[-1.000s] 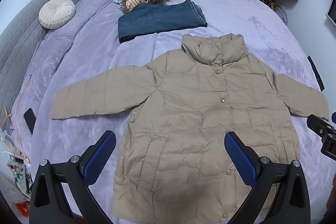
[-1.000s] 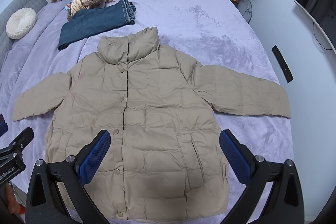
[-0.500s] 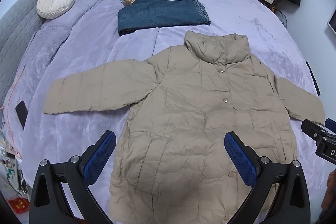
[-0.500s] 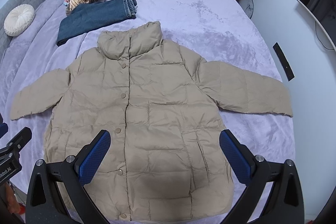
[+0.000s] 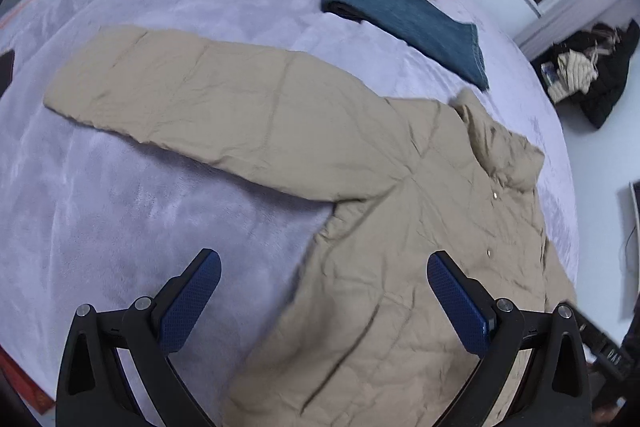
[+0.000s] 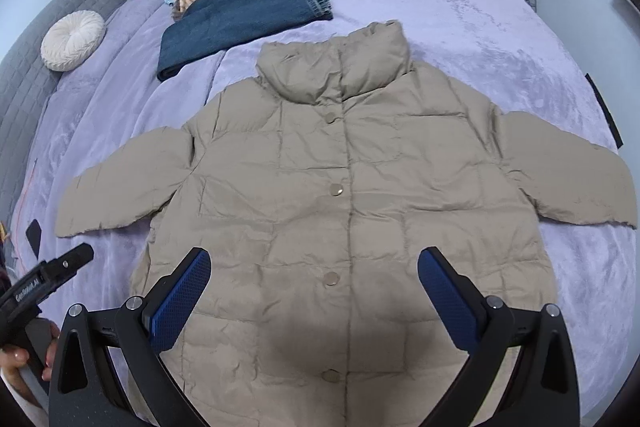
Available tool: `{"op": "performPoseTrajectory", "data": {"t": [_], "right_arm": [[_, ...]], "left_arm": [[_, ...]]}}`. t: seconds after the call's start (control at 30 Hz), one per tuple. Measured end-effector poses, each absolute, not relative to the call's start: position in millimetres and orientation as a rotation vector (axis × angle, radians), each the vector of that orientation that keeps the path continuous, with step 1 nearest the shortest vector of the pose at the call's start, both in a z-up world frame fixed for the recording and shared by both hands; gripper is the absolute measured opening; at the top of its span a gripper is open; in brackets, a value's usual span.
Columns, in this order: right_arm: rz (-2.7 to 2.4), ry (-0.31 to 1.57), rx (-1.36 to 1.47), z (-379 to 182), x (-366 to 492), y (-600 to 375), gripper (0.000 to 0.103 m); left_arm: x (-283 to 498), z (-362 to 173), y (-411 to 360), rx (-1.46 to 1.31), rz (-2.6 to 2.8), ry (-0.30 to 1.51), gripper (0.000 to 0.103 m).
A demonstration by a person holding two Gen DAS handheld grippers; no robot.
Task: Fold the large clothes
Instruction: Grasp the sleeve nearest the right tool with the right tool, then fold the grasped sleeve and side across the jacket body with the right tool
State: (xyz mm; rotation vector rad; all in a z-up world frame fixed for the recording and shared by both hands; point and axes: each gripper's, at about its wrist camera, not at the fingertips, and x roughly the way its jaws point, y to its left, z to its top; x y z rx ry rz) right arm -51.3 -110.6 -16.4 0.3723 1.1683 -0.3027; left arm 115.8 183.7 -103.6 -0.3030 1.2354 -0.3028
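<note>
In the left wrist view, the left gripper (image 5: 324, 303) was wide apart and held nothing. It hung over the near left edge of the jacket (image 5: 400, 247), which lay flat and buttoned on the bed (image 5: 120, 211). The left sleeve (image 5: 192, 99) stretched away to the far left, its long axis pointing out from the body, and its cuff was well apart from this gripper.

In the right wrist view, the right gripper (image 6: 314, 299) was also wide and empty, above the near hem at the line of buttons. The right sleeve (image 6: 568, 179) reached to the right. I judge that the left gripper was nearer to the left sleeve, so that sleeve seemed the likely first fold.
</note>
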Motion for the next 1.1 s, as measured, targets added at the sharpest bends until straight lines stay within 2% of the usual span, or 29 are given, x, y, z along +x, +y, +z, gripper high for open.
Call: {"op": "performPoseTrajectory", "data": {"t": [0.07, 0.27, 0.37, 0.47, 0.5, 0.57, 0.6, 0.63, 0.67, 0.77, 0.83, 0.87, 0.9, 1.1], "right_arm": [[-0.255, 1.251, 0.346, -39, -34, -94, 0.103], [-0.156, 1.31, 0.374, -92, -5, -62, 0.103], [-0.133, 1.308, 0.398, -105, 11, -53, 0.103], [-0.112, 1.281, 0.411, -110, 27, -47, 0.103], [-0.101, 1.269, 0.418, -111, 34, -45, 0.103], [-0.078, 1.249, 0.432, -111, 46, -42, 0.103], [-0.065, 1.237, 0.443, -112, 54, -40, 0.103], [-0.053, 1.227, 0.455, -112, 61, -39, 0.103], [-0.041, 1.215, 0.468, -113, 69, -37, 0.103], [-0.018, 1.161, 0.511, -112, 91, -32, 0.102], [0.013, 1.117, 0.575, -114, 102, -29, 0.07], [0.028, 1.129, 0.62, -121, 110, -28, 0.021], [0.036, 1.142, 0.667, -127, 115, -29, 0.005], [0.109, 1.156, 0.808, -168, 132, -12, 0.004]], "left_arm": [[135, -128, 212, -0.392, -0.275, 1.22, 0.103], [195, -198, 277, -0.556, -0.149, 1.216, 0.103], [220, -205, 289, -0.623, -0.144, 1.184, 0.103], [244, -197, 287, -0.565, -0.129, 1.109, 0.103], [252, -196, 285, -0.534, -0.11, 1.091, 0.099], [270, -198, 281, -0.469, -0.058, 1.073, 0.073], [283, -202, 279, -0.442, -0.045, 1.079, 0.042], [289, -205, 281, -0.436, -0.057, 1.088, 0.017], [294, -206, 283, -0.457, -0.08, 1.09, 0.012], [291, -186, 284, -0.413, -0.069, 1.03, 0.01], [283, -165, 280, -0.325, -0.076, 0.976, 0.01], [278, -156, 276, -0.284, -0.082, 0.953, 0.01], [273, -145, 273, -0.238, -0.091, 0.927, 0.01], [246, -86, 236, -0.05, -0.206, 0.775, 0.01]]}}
